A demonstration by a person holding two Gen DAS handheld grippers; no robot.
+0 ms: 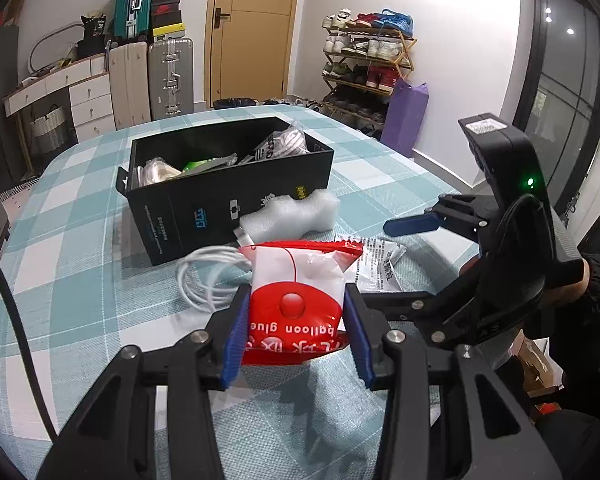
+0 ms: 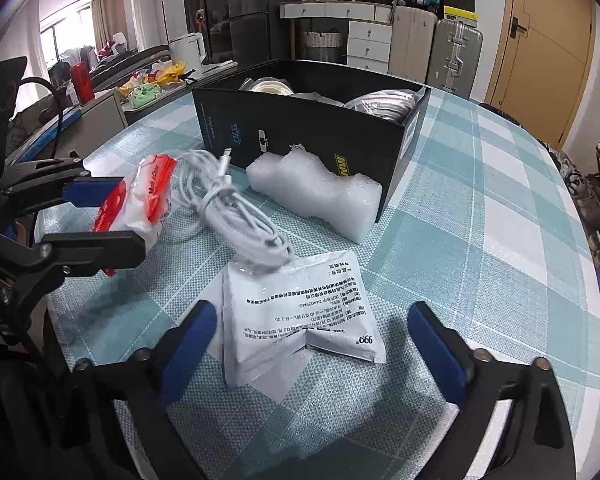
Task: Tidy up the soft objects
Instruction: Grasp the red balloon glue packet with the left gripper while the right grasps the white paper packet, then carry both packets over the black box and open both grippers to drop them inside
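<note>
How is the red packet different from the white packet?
The red packet is squeezed in the left claw; the white packet lies flat on the table between the open right claw. Red says "balloon glue"; white has only black print. Both are soft, sealed pouches.

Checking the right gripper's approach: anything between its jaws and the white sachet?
Nothing visible. The right gripper has its jaws open either side of the sachet, which lies flat; the cable overlaps only its far corner.
</note>
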